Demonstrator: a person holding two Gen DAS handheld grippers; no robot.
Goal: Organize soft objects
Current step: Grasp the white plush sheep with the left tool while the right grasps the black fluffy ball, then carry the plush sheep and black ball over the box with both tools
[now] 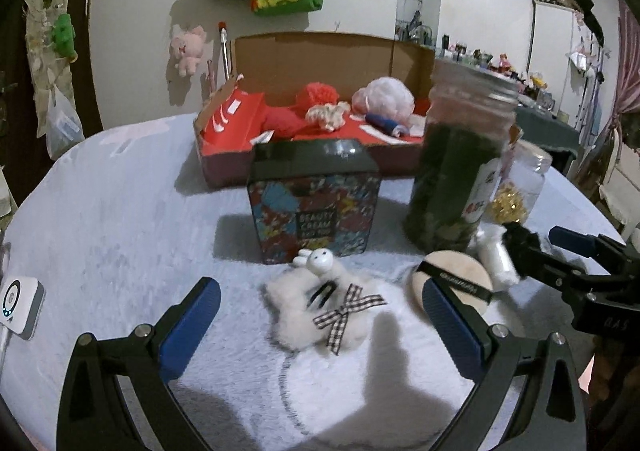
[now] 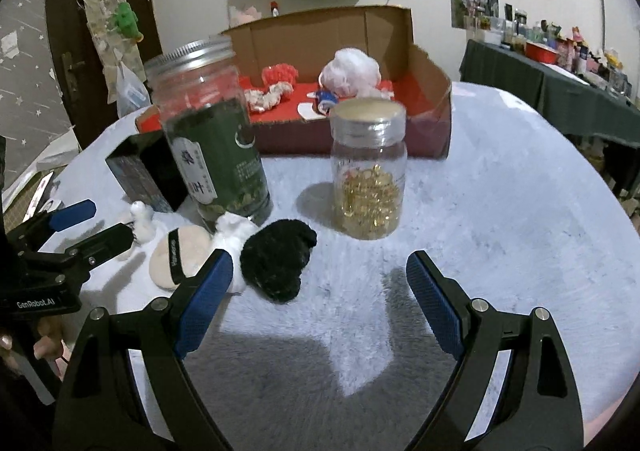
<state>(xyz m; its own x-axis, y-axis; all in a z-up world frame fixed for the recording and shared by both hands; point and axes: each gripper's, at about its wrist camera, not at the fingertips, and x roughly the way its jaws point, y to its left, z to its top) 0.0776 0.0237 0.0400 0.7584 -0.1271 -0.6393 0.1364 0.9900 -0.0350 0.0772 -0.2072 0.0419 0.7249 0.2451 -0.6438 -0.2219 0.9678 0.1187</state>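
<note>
Fluffy white clip (image 1: 320,309): lies flat on the pale blanket (image 1: 120,219), near edge of the scene, with a checked bow on its right part; it is centred between the wide-spread fingers of the left gripper (image 1: 320,331), untouched.
Left gripper: nothing is held; a lowering straight down and a close across the plush body, not the bow, is judged the cleanest grasp.
Black pom-pom (image 2: 278,265): lies just left of centre ahead of the right gripper (image 2: 320,311), whose fingers are also spread wide and empty.
Powder puff (image 1: 454,277): sits just right of the clip, by the left gripper's right finger; it should be kept out of the pinch.
Tin box (image 1: 314,199) and green jar (image 1: 460,163): stand just beyond; a lift before any forward travel is advised.
Cardboard box (image 1: 320,51): far side, open, already holding soft pieces; judged the likely destination.
</note>
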